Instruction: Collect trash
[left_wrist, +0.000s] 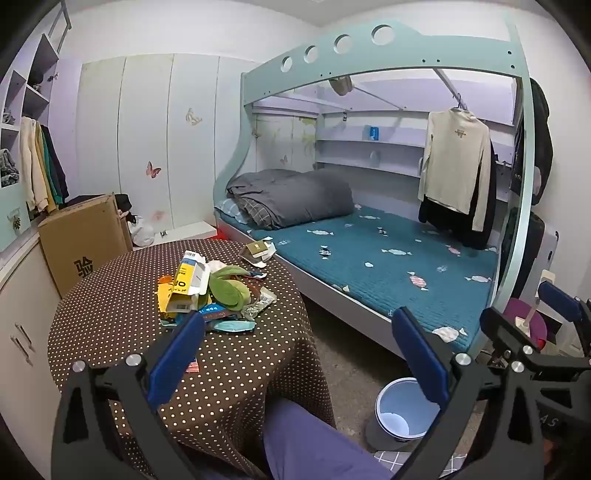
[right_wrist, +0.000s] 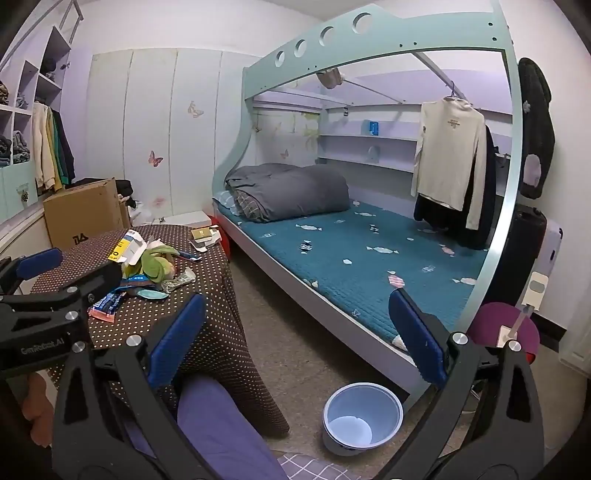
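Left gripper (left_wrist: 295, 354) and right gripper (right_wrist: 295, 339) hover near the lap, jaws spread, empty. Trash pile (left_wrist: 210, 291) — yellow carton, green wrappers, blue packets — sits mid-table on the brown dotted tablecloth (left_wrist: 110, 314). Pale blue plastic bin (right_wrist: 362, 417) waits on the floor beside it — best pinch one edge piece first.

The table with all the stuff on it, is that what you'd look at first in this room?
Probably, yes: a messy trash pile sits on the polka-dot table at left. Behind it stands a big bunk bed with a teal mattress. A pale blue bin waits on the floor below.
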